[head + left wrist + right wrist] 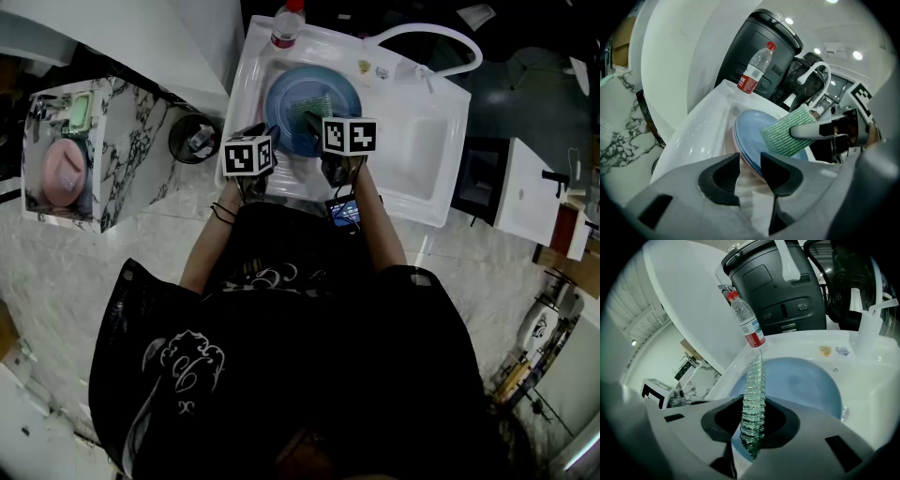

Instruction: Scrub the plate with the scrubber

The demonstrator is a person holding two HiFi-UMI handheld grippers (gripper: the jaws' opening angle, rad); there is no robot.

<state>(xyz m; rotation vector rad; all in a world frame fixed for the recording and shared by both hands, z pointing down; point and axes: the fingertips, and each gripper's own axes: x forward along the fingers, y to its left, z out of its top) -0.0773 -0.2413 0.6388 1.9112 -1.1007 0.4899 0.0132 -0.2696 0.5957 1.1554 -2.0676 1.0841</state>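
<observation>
A blue plate (336, 90) stands tilted in the white sink (422, 141), with a pink one stacked behind it. My left gripper (270, 141) is shut on the plate's (749, 131) near rim, which runs between the jaws (750, 166). My right gripper (314, 120) is shut on a green mesh scrubber (310, 105). The scrubber (783, 136) lies flat against the blue face of the plate. In the right gripper view the scrubber (753, 390) shows edge-on between the jaws of my right gripper (752, 420), over the plate (806, 380).
A water bottle (286, 23) with a red cap stands on the sink's back left corner. A white faucet (427, 37) arches over the back right. A black bin (192, 136) and a marble counter (122, 159) lie to the left. A black appliance (778, 291) stands behind the sink.
</observation>
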